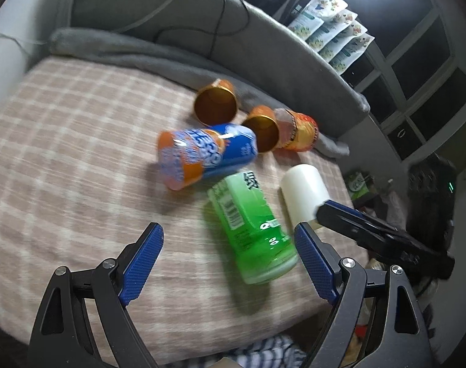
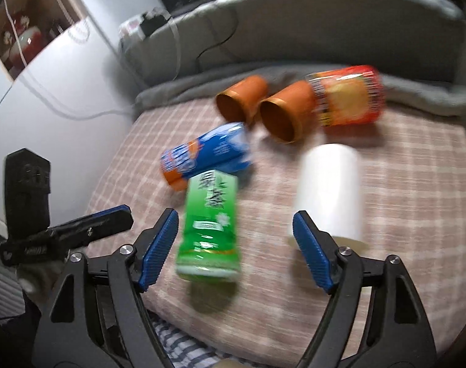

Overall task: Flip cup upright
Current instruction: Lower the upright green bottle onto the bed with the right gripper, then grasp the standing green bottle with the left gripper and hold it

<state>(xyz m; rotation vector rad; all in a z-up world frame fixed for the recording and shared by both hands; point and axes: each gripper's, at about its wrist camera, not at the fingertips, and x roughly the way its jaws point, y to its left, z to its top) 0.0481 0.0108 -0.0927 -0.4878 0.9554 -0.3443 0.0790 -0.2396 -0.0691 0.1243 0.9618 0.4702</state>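
Several cups and cans lie on their sides on a pink checked cloth [image 1: 64, 141]. A green cup [image 1: 251, 227] [image 2: 209, 224] lies nearest, with a blue-orange can [image 1: 202, 156] [image 2: 202, 156] behind it. A white cup [image 1: 305, 193] [image 2: 329, 193] lies to the right. Two orange cups [image 1: 216, 104] [image 1: 262, 128] [image 2: 242, 101] [image 2: 286, 113] and a red-orange can [image 1: 303, 132] [image 2: 348, 98] lie further back. My left gripper [image 1: 229, 263] is open and empty, with the green cup between its fingers. My right gripper [image 2: 236, 248] is open and empty above the green cup, its right finger [image 2: 312, 251] near the white cup.
A grey padded headboard [image 1: 171, 9] [image 2: 325, 15] and a folded grey blanket [image 1: 134, 52] run along the back. Cables hang over the headboard. A white wall [image 2: 48, 107] is at the left. Snack packets [image 1: 331, 33] and dark cabinets stand at the right.
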